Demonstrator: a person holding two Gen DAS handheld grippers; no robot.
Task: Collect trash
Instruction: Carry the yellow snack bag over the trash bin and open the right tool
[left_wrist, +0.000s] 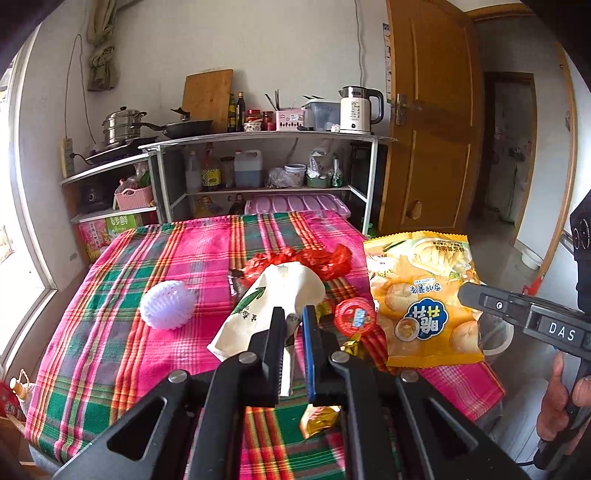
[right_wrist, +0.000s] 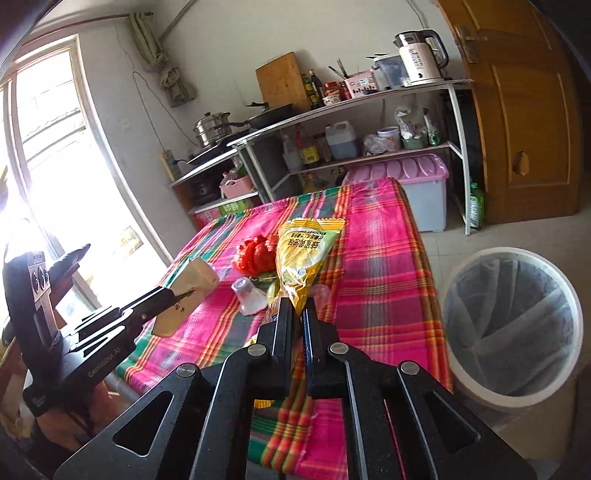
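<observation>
Left wrist view showed the left gripper (left_wrist: 293, 314) clamped on a cream paper bag (left_wrist: 273, 306), its long axis running up and away from the fingers over the plaid tablecloth (left_wrist: 122, 288); a green arrow was printed on it, and its lower end was hidden behind the jaws. The right gripper (right_wrist: 295, 306) pinched the corner of a yellow snack packet (right_wrist: 301, 254), which stood upright above the table, beside the lined trash bin (right_wrist: 511, 325).
</observation>
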